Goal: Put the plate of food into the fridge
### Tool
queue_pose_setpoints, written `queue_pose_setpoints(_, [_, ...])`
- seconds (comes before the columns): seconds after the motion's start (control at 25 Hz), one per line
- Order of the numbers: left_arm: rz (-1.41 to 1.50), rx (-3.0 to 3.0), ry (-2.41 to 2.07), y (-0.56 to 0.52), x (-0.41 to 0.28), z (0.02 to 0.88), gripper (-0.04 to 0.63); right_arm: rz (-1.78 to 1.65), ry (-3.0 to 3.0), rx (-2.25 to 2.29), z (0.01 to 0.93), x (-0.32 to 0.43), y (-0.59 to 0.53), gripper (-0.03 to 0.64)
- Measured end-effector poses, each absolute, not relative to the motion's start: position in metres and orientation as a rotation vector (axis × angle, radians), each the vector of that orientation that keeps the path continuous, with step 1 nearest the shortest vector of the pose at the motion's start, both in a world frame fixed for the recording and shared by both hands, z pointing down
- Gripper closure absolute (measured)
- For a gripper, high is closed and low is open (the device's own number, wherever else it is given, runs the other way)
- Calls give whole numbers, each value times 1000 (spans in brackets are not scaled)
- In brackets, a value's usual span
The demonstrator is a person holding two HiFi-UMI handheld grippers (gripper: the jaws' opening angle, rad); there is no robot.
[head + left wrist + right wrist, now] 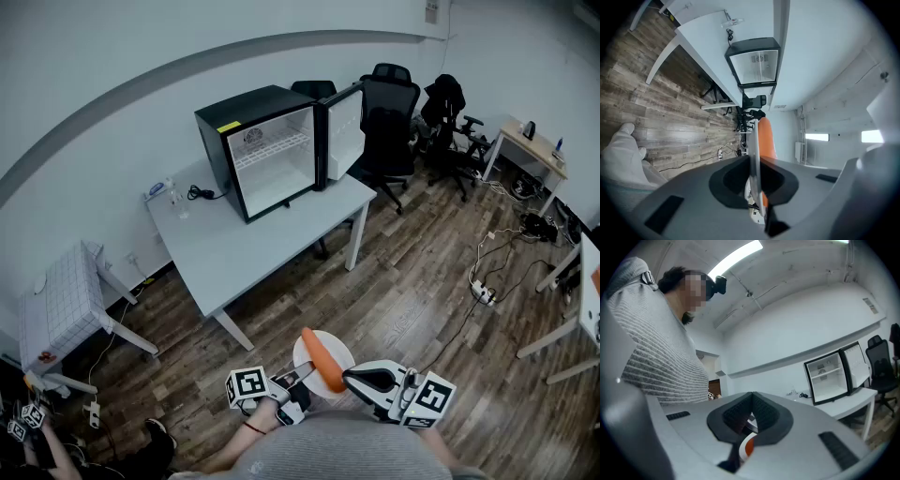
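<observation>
A white plate [312,348] with an orange carrot [322,362] on it is held low in front of me, above the wooden floor. My left gripper [302,376] is shut on the plate's left rim; in the left gripper view the plate [753,154] stands edge-on between the jaws, the carrot [766,138] beside it. My right gripper [349,378] is shut on the right rim, with plate [739,446] and carrot [750,446] showing under its jaws. The black mini fridge [267,150] stands open and empty on the white table [253,239], its door [344,131] swung right.
Black office chairs [389,122] crowd the floor right of the fridge. A small white side table [61,305] stands at the left. Cables and a power strip [483,291] lie on the floor at right, near a wooden desk [530,145]. A black cable [195,194] lies beside the fridge.
</observation>
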State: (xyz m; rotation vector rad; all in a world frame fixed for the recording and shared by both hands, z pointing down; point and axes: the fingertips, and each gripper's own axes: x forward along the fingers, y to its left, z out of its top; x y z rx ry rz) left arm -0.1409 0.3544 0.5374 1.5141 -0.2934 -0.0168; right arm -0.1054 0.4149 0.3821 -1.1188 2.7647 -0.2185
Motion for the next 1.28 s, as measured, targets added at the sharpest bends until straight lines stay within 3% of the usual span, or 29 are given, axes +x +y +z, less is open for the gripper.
queue_pose_setpoints(1.28, [-20,1500,-330,362,-141,539,561,-214,2739,-1031,379,-101,425,603])
